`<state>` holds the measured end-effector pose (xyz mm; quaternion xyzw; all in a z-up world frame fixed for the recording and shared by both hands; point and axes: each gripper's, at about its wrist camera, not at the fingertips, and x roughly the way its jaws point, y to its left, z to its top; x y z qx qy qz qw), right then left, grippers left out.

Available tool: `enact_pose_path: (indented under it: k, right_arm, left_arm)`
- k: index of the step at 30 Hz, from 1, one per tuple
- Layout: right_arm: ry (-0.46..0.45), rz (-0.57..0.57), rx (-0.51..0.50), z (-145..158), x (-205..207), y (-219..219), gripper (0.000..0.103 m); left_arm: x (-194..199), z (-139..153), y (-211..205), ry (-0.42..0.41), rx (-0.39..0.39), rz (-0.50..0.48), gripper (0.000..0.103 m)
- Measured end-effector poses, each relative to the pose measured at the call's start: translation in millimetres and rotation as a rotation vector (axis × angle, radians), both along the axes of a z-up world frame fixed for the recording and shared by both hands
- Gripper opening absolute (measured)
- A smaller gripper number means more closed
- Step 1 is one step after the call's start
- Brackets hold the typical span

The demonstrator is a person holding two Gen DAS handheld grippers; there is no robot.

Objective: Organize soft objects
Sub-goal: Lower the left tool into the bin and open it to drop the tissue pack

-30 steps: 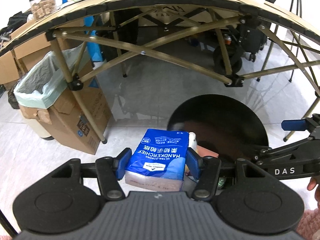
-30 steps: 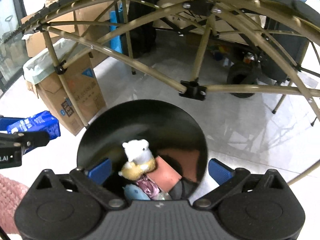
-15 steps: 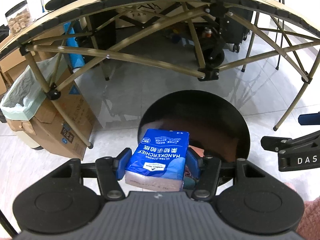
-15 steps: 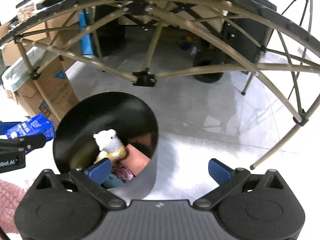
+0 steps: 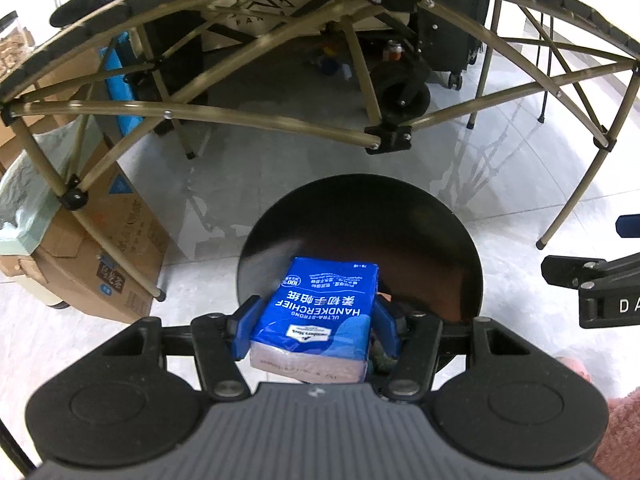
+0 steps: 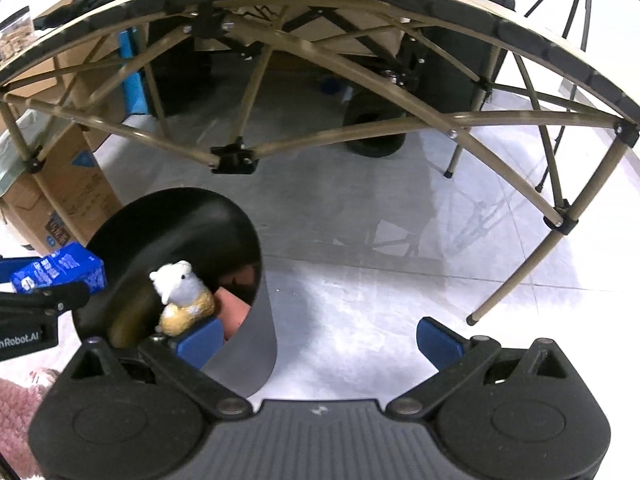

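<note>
Left jaws: the left gripper (image 5: 314,320) is clenching a blue plastic-wrapped pack of handkerchief tissues (image 5: 320,308), its blue pads (image 5: 249,326) pressing on both long sides.
Right jaws: the right gripper (image 6: 318,338) is standing wide and released, nothing between its blue fingers (image 6: 438,342).
Tissue pack: it is hanging above the mouth of a round black bin (image 5: 400,208), its far end reaching over the near rim.
Bin contents: a small white and yellow plush animal (image 6: 182,294) is sitting upright inside, leaning by a reddish-brown soft item (image 6: 236,310); other things below are too dark to tell.
Open room: bare floor is lying to the right of the bin, under the right gripper; the right gripper's left finger is showing in front of the bin's wall.
Surface: pale glossy floor tiles (image 6: 380,248) are reflecting the frame above.
Overhead: a tan folding table with crossed metal legs (image 5: 260,124) is arching beyond the bin, its leg feet standing near the bin on both sides.
Around: a brown cardboard box with a pale green liner bag (image 5: 80,248) is standing left of the bin, just behind a table leg; a black wheeled case (image 5: 452,40) is standing under the table, well apart.
Person: a pink fuzzy sleeve (image 5: 622,432) is showing at the lower right edge.
</note>
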<state>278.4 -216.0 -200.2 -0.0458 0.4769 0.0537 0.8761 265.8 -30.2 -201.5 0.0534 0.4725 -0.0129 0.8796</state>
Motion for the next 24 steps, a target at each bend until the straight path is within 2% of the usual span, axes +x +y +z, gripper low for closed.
enact_pose_path:
  k: [10,20,22,24]
  right_arm:
    - [0.011,-0.028,-0.017,-5.2,5.2,-2.5,0.103]
    - [0.031,-0.022,-0.025,-11.5,8.4,2.4,0.103]
    - [0.033,-0.016,-0.026,-11.9,8.1,3.1,0.103]
    - [0.036,-0.017,-0.028,-12.1,8.4,2.7,0.103]
  left_arm:
    - [16.7,-19.1,-17.6,0.051,-0.032,-0.049,0.06]
    - [21.0,-27.5,-15.7,0.092,-0.055,-0.044,0.061]
    - [20.9,-27.8,-15.9,0.106,-0.064,-0.046,0.066]
    - [20.7,-27.0,-15.7,0.107,-0.073,-0.045,0.078]
